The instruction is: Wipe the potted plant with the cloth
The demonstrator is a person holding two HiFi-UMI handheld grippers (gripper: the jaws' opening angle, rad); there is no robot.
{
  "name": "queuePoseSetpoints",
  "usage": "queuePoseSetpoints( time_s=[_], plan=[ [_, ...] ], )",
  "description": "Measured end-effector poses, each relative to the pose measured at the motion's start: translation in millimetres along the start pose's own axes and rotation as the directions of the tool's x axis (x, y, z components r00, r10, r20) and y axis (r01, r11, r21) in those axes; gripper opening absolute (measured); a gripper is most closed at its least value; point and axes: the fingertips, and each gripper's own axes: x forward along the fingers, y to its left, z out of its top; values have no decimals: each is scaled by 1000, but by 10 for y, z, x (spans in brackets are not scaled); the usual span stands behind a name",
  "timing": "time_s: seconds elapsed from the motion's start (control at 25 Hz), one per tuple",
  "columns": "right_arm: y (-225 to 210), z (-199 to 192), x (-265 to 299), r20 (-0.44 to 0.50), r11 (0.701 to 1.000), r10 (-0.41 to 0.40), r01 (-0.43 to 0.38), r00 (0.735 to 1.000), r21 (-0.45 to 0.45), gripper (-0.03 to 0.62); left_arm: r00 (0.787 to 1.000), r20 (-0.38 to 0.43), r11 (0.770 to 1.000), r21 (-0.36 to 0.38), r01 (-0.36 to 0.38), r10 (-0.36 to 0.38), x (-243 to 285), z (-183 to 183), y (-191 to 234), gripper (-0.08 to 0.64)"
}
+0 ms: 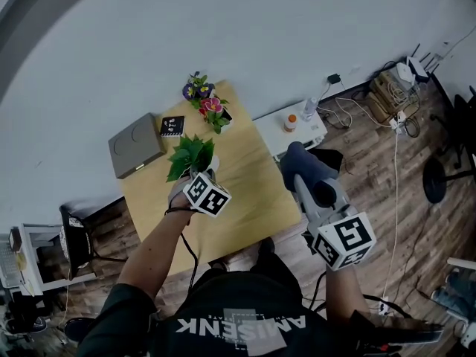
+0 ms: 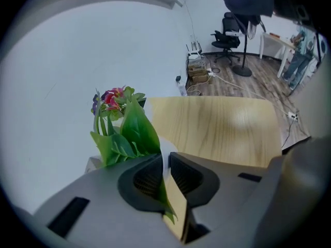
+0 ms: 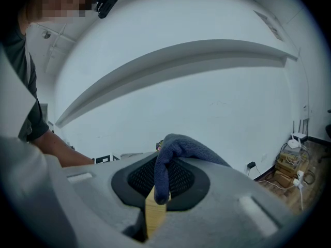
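The potted plant [image 1: 190, 155], with broad green leaves, stands near the middle of the wooden table [image 1: 245, 192]. My left gripper [image 1: 202, 172] reaches down into its foliage from the near side. In the left gripper view one leaf [image 2: 138, 130] runs down between the jaws of the left gripper [image 2: 165, 158]. It lies against the left pad, and a thin slit still shows beside it. My right gripper [image 3: 163, 165] is shut on a dark blue cloth [image 3: 181, 146]. It holds the cloth [image 1: 302, 162] in the air off the table's right edge, apart from the plant.
A pot of pink and purple flowers [image 1: 208, 103] sits at the table's far edge. A grey box [image 1: 135, 144] and a small black-and-white box [image 1: 172, 126] lie at the far left. Right of the table are a low white shelf with bottles [image 1: 297, 125] and cables on the floor [image 1: 387, 103].
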Motion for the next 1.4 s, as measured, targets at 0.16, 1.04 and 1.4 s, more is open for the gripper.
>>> queuePoseSetpoints(
  time_s=[0.16,1.04,1.4],
  plan=[
    [178,113,33,13,1000,-13,13,1000,-14,28,991,92,991,-79,107,-100,-288,-21,106,45],
    [1861,940,197,119,980,93,-70,989,-185,28,781,554,940,11,341,-290,-2716,-426,567,44],
    [2472,1036,262,98,947,242,-213,965,-242,28,753,581,928,9,373,-308,-3133,-416,548,43]
  ],
)
